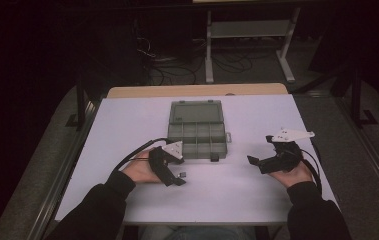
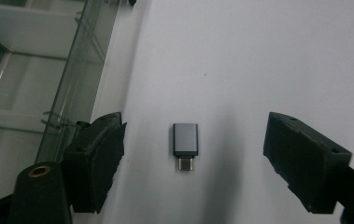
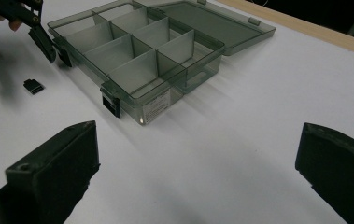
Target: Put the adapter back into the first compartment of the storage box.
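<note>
**A:** so what's the left gripper (image 2: pixel 191 154) doing here? Jaws look spread to me.

**B:** yep, apart, nothing pinched. The little grey USB adapter (image 2: pixel 185 145) lies flat on the white table (image 2: pixel 268 60) right between the two jaws, roughly centred, with a clear gap to each pad. Metal plug end points back toward the gripper body, grey shell end points away from it.

**A:** and the box?

**B:** the clear organizer box (image 2: pixel 34 84) is just off the one jaw, the one at the left of the left gripper view, its wall running right alongside that jaw. From above, the left gripper (image 1: pixel 173 172) sits at the box's (image 1: pixel 197 131) near-left corner, lid folded open away from the person, adapter (image 1: pixel 181 174) just beside the jaw tips.

**A:** right gripper?

**B:** right gripper (image 3: pixel 198 172) has its jaws wide apart too, empty, just bare table between them. The box (image 3: pixel 137 56) is ahead of those jaws and a bit left, well apart. In the high view, the right gripper (image 1: pixel 257 162) rests off to the box's right side.
</note>
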### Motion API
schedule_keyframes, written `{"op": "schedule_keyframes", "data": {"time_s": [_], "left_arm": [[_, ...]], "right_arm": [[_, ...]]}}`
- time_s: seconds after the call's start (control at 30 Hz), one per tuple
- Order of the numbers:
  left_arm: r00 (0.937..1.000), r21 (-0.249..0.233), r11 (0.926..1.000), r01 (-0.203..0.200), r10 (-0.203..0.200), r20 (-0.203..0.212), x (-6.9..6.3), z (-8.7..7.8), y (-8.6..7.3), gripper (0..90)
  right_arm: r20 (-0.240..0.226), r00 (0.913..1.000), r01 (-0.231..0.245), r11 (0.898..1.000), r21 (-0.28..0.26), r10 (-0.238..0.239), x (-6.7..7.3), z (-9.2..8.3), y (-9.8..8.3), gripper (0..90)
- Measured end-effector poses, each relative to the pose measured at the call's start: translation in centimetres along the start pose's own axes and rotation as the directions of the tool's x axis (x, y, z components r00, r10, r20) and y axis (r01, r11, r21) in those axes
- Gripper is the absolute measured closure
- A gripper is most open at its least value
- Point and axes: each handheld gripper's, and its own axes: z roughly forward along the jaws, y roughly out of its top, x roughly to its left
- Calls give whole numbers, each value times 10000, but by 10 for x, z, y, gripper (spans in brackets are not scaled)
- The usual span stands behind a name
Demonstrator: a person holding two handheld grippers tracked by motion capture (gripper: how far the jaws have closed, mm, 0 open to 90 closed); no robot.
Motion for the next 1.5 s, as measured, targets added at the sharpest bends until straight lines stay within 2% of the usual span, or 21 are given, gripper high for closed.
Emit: {"op": "schedule_keyframes", "data": {"time_s": [0.23,0.33,0.37,0.4,0.53,0.67,0.8,0.97,1.1,1.37,1.5], "left_arm": [[9999,43,10000,-86,86,80,2,2,-1,304],[9998,20,9998,-205,205,-12,1,2,0,380],[9997,43,9997,-243,243,-76,0,2,0,380],[9996,56,9997,-258,258,-62,0,2,1,432],[9997,88,9997,-226,226,14,0,3,1,480],[9997,104,9998,-181,183,-179,0,3,1,535],[9996,264,9995,-185,190,-192,0,6,1,598],[9994,193,9997,-171,177,-307,1,5,1,685],[9985,296,9990,-348,360,-418,0,6,1,758],[9982,66,9992,-382,385,-454,0,-2,2,759],[9978,-226,9983,-542,533,-385,-3,-13,6,759]], "right_arm": [[-12,10000,14,10000,19,-14,0,0,0,0],[7,10000,14,10000,16,-14,0,0,0,0],[7,10000,14,10000,16,-14,0,0,0,0],[7,10000,9,10000,18,-9,0,0,0,0],[-6,10000,28,10000,20,-28,0,0,0,0],[-16,10000,49,10000,34,-49,0,0,0,0],[-23,10000,46,10000,30,-46,0,0,0,0],[-28,10000,44,10000,17,-44,0,0,0,0],[-54,10000,60,10000,47,-60,0,0,0,0],[-44,10000,44,10000,76,-43,-1,1,0,0],[-13,10000,16,10000,75,-16,-1,1,0,0]]}}
